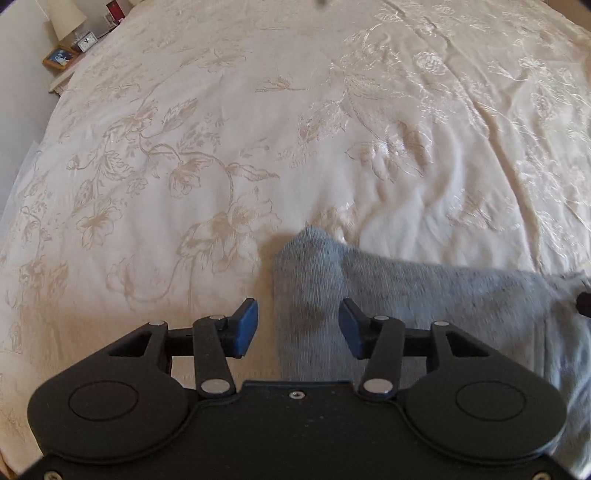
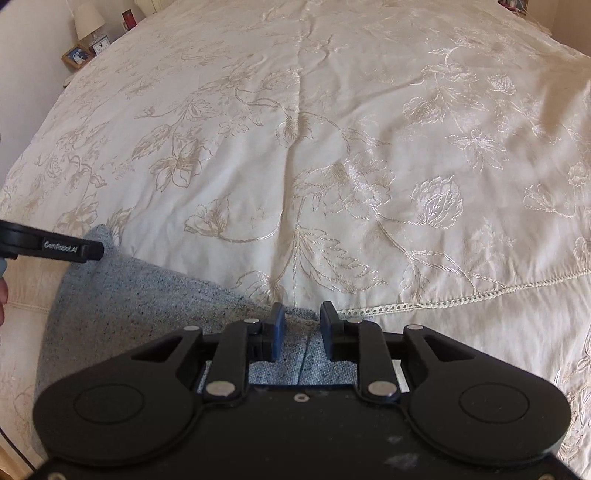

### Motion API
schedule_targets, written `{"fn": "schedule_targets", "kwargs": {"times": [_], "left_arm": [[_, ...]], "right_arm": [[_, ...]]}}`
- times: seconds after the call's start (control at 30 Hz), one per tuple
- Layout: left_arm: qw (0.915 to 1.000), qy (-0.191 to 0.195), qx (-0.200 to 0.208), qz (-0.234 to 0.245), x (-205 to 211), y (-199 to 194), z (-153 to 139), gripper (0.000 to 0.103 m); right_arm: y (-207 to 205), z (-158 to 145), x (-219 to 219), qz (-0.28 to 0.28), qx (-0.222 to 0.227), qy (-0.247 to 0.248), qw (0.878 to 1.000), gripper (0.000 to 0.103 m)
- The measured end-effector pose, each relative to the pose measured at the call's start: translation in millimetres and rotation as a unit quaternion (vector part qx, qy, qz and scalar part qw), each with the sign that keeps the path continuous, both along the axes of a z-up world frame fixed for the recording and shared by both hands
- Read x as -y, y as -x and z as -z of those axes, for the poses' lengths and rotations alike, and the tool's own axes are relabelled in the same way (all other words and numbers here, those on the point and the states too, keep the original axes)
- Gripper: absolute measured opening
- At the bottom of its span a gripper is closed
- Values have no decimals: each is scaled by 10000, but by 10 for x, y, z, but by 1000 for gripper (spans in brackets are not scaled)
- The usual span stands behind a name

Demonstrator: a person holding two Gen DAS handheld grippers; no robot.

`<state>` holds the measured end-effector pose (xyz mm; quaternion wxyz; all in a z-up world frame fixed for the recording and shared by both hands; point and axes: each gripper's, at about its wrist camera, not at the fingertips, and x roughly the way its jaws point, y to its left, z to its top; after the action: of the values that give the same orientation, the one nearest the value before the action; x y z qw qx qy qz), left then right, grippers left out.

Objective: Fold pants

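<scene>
The grey-blue pants (image 1: 424,295) lie on a cream floral bedspread (image 1: 221,147), near its front edge. In the left wrist view my left gripper (image 1: 298,325) is open, its blue pads on either side of the pants' left corner, just above the cloth. In the right wrist view the pants (image 2: 147,295) run from the left under my right gripper (image 2: 303,332), which is open with a narrow gap over the fabric's far edge. The left gripper's body (image 2: 55,249) shows at the left edge there, over the pants' far corner.
A bedside table (image 1: 64,70) at the far left holds a lamp (image 1: 68,16), a small clock (image 1: 86,40) and a framed photo (image 1: 59,57). The bedspread (image 2: 369,147) stretches far ahead, with a lace hem (image 2: 461,291) at the right.
</scene>
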<state>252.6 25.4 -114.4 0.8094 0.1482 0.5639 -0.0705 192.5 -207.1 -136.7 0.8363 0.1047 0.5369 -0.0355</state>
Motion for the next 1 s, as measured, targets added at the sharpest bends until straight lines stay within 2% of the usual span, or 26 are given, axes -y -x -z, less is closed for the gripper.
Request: {"fn": "schedule_targets", "kwargs": {"times": [0.1, 0.23, 0.37, 0.53, 0.67, 0.73, 0.8, 0.87, 1.0], "left_arm": [[9997, 3, -203, 144, -23, 440, -18, 57], [9961, -163, -831, 264, -47, 993, 226, 56], [9955, -533, -691, 359, -24, 1285, 294, 56], [9990, -274, -316, 151, -87, 1157, 118, 56], [9998, 54, -163, -122, -223, 852, 33, 56], [9993, 247, -254, -151, -279, 707, 67, 56], [9975, 402, -563, -139, -320, 579, 202, 56], [9954, 556, -771, -79, -385, 602, 346, 58], [9959, 539, -717, 89, -430, 564, 449, 75]], "right_arm": [[185, -124, -68, -254, -54, 44, 9997, 36], [639, -186, -259, -641, -148, 338, 9973, 38], [1087, -88, -395, -861, -555, 119, 9947, 39], [1258, -160, -357, -759, -452, 1, 9961, 42], [1146, -178, -66, 127, -231, -191, 9995, 43], [1049, -97, 88, 364, -275, -332, 9984, 44], [954, 35, 211, 417, -428, -542, 9967, 45], [885, 167, 325, 422, -572, -924, 9932, 46], [840, 342, 496, 238, -553, -1427, 9879, 48]]}}
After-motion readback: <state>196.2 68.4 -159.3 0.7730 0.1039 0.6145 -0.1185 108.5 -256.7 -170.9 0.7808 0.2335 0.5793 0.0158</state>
